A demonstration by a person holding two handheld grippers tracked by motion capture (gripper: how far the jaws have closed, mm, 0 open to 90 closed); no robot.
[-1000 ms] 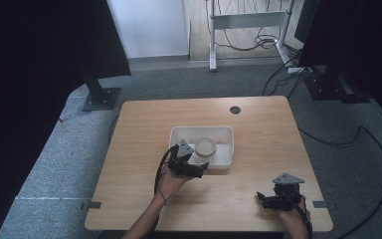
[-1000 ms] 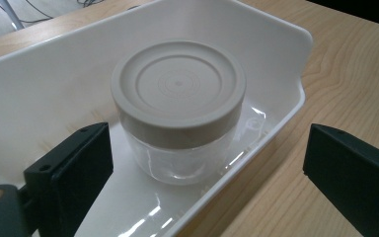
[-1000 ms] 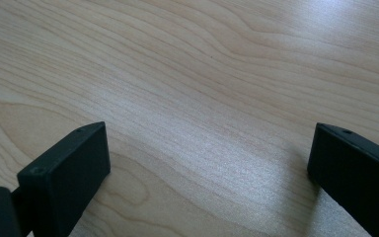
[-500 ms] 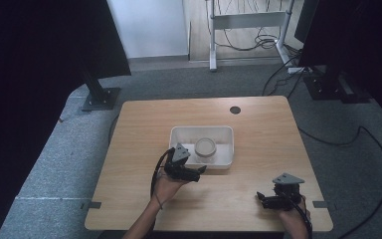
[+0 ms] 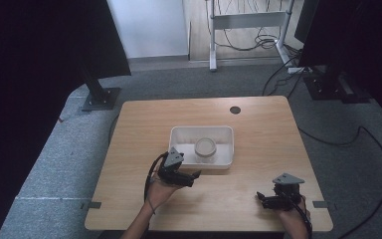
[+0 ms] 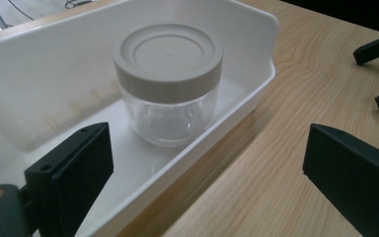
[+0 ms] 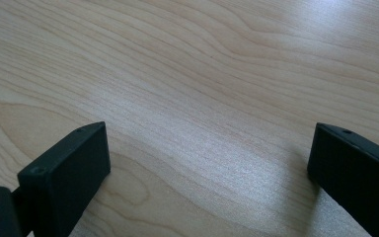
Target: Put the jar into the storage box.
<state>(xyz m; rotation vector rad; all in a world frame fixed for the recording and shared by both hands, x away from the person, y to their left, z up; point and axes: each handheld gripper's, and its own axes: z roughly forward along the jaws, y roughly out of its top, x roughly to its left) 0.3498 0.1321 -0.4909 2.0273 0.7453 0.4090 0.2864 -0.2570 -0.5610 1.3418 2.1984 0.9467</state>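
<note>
Grey carpet runs around a light wooden surface (image 5: 258, 129), with dark curtains at both sides, a black stand foot (image 5: 100, 98) on the floor at the far left and loose cables (image 5: 258, 37) under a white frame at the back. Near the surface's far edge sits a small dark round hole (image 5: 235, 110). At the middle lies a white tray (image 5: 179, 137), and inside it stands a clear jar (image 5: 205, 149) with a beige lid, upright on the tray floor and apart from the walls. The left gripper (image 5: 191, 178) hovers just off the tray's near long wall, held from below by the person's left hand (image 5: 159, 191), a black cable looping by the wrist. Its fingers (image 6: 76, 175) are spread wide with nothing between them; in the left gripper view one finger lies over the tray's inside, the other over bare wood, and the tray's near wall passes between them. The jar stands ahead of those fingers, nearer to the one over the tray, and touches neither. Beyond the outer finger, two black tips of the other gripper show at that view's edge. The right gripper (image 5: 261, 197) rests low over the near right corner of the surface, well apart from the tray, gripped by the right hand (image 5: 292, 215). Its fingers (image 7: 66, 168) are also spread wide, and between them lies only wood grain with a soft sheen of light
</note>
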